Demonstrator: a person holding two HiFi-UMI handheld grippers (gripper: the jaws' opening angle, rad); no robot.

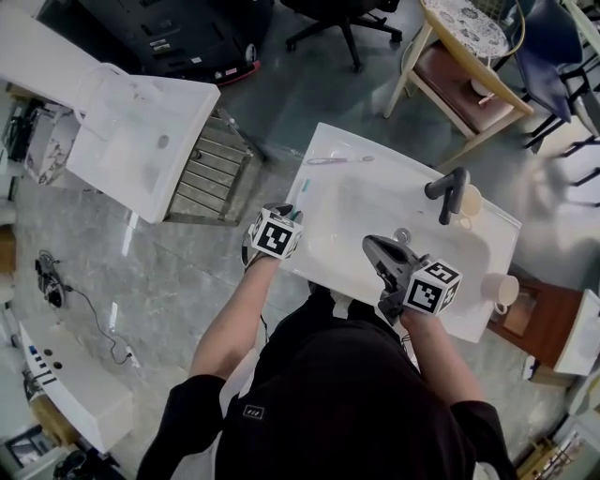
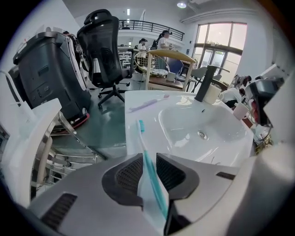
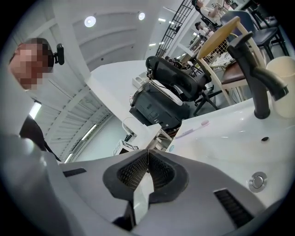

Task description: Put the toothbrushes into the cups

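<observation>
A teal toothbrush [image 2: 150, 166] lies on the left rim of the white sink [image 1: 323, 202], bristle end pointing away. My left gripper [image 2: 148, 159] points steeply down over it, jaws open on either side of the handle, pads not pressing. A purple toothbrush [image 1: 337, 160] rests on the far rim, also seen as the purple toothbrush [image 2: 148, 103]. A cream cup [image 1: 471, 200] stands behind the black faucet [image 1: 448, 192]; a second cup [image 1: 500, 289] stands on the sink's right end. My right gripper [image 3: 147, 154] hovers over the near rim, shut and empty.
A second white basin [image 1: 141, 131] and a metal rack [image 1: 208, 173] lie left of the sink. A wooden chair [image 1: 459, 75] and an office chair [image 1: 342, 19] stand beyond it. The person's body is close against the near rim.
</observation>
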